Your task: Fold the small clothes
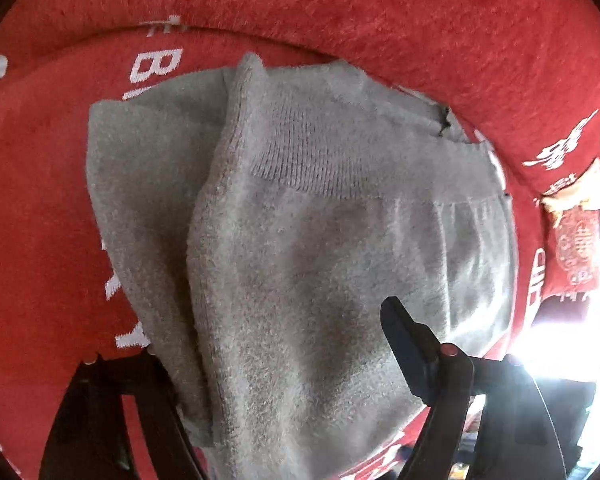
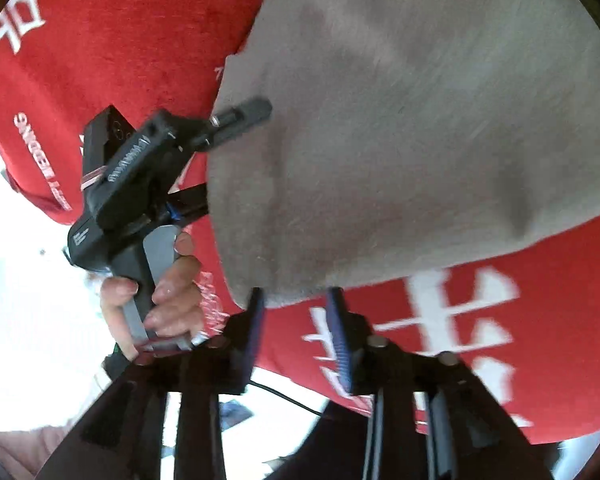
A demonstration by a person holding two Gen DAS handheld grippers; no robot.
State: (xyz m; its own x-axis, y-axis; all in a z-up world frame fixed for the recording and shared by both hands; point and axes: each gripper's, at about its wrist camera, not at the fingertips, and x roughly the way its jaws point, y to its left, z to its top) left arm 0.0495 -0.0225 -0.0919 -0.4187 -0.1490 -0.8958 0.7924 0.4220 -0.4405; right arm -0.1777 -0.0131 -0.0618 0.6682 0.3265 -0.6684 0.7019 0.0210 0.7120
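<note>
Grey garment, fuzzy knit with a ribbed band, lies partly folded on a red cloth printed with white lettering; one layer is lapped over another, the lower layer showing along the garment's left side in the left wrist view. Left gripper sits over the garment's near part: right finger rests above the grey fabric, left finger mostly hidden under or behind the garment's edge; fingers spread wide with the garment between them, pads not seen pressing on it. Right gripper is at the garment's near corner: blue-padded fingers parted, left pad just beside the corner, right pad over the red cloth; nothing pinched. In the right wrist view the left gripper's body is beside the garment's left edge, held by a hand on its grey handle. Right view is motion-blurred.
</note>
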